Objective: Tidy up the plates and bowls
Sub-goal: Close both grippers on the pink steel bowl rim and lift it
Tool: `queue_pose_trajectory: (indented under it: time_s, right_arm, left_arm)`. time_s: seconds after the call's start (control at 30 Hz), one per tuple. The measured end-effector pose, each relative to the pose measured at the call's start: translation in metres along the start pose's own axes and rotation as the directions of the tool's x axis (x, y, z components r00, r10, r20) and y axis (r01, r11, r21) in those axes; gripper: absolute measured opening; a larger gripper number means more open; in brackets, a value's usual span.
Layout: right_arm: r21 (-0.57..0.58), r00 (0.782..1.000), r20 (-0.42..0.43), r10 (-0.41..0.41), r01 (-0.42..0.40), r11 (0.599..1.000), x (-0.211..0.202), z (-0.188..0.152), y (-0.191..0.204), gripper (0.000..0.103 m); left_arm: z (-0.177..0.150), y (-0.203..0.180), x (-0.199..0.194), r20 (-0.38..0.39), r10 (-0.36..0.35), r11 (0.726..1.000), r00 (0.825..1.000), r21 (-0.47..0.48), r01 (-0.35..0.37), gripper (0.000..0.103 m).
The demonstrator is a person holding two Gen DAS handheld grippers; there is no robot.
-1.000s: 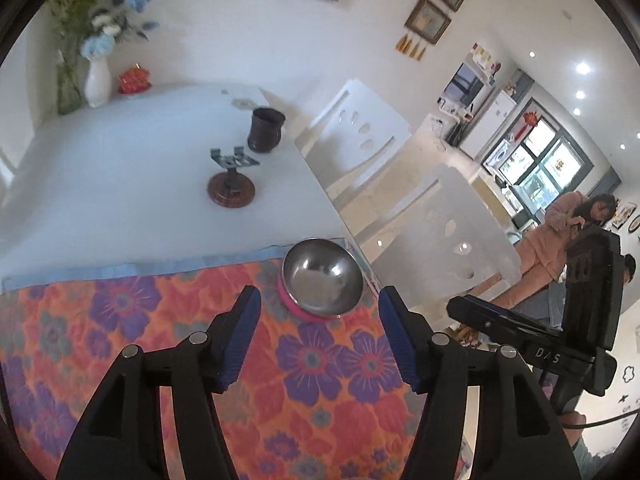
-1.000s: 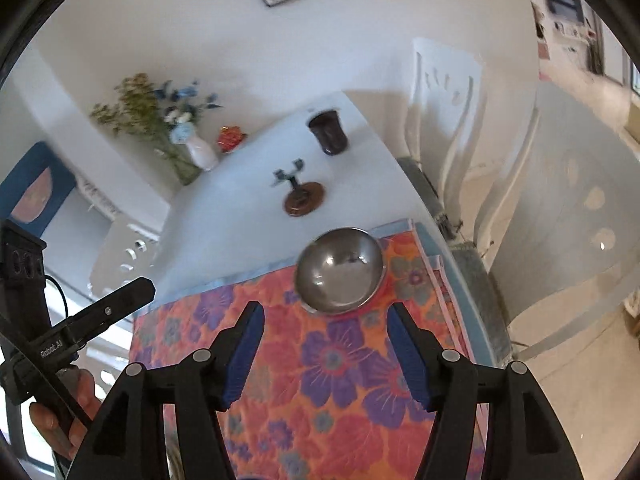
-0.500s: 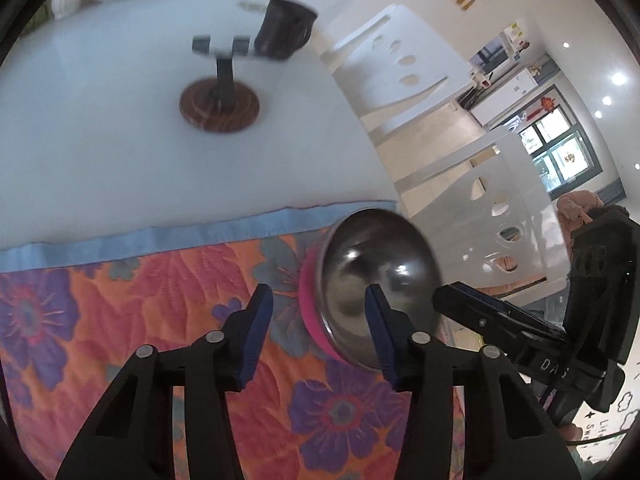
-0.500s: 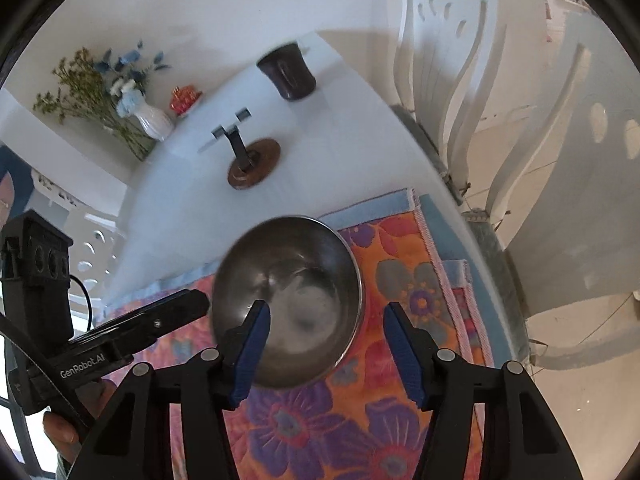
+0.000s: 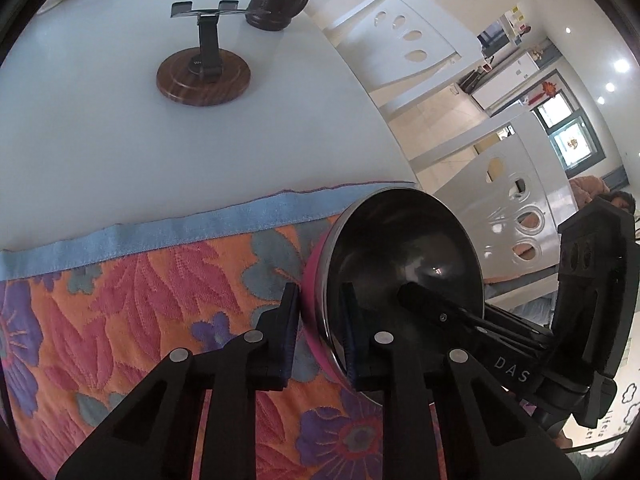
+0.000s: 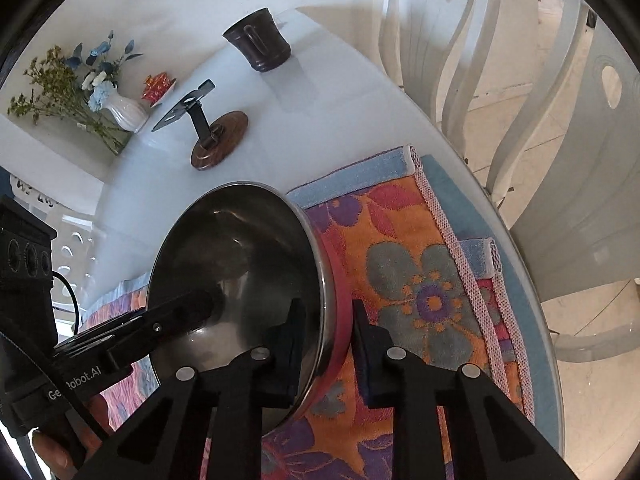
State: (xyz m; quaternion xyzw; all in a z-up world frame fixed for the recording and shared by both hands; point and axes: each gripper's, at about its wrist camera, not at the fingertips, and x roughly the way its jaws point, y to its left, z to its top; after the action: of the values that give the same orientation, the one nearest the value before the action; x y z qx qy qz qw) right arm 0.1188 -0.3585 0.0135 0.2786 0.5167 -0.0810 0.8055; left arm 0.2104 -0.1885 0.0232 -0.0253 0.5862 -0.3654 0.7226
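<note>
A steel bowl with a pink outside (image 5: 400, 252) sits on the flowered cloth (image 5: 140, 288) near its far right corner. My left gripper (image 5: 318, 332) is shut on the bowl's left rim, one finger inside and one outside. My right gripper (image 6: 326, 340) is shut on the bowl's (image 6: 232, 256) right rim in the same way. Each gripper's finger shows inside the bowl in the other's view.
On the white table (image 5: 100, 140) stand a wooden-based phone stand (image 5: 204, 74) and a dark mug (image 5: 278, 0) beyond the cloth. A vase of flowers (image 6: 120, 110) is at the far end. White chairs (image 6: 560, 140) line the table's right edge.
Both grippers moved forward and down to the bowl and closed on its opposite rims; a second ago they were open and short of it.
</note>
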Motion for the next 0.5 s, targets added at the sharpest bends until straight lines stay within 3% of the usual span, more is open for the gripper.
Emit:
queue_pose_trajectory:
  time_s: [0.3,0.5]
  right_arm:
    - [-0.024,1.0,0.006,-0.014,0.014,1.0,-0.019,-0.008,0.011,0.021]
    - [-0.047,1.0,0.022,-0.001,0.002,0.999,-0.054,-0.026,0.026,0.021]
  left_arm:
    - [-0.012,-0.002,-0.025,0.015,-0.027,0.999,1.0,-0.025,0.028,0.017]
    - [-0.034,-0.017,-0.07,0.071,-0.03,0.999,0.997,-0.039,0.033,0.017]
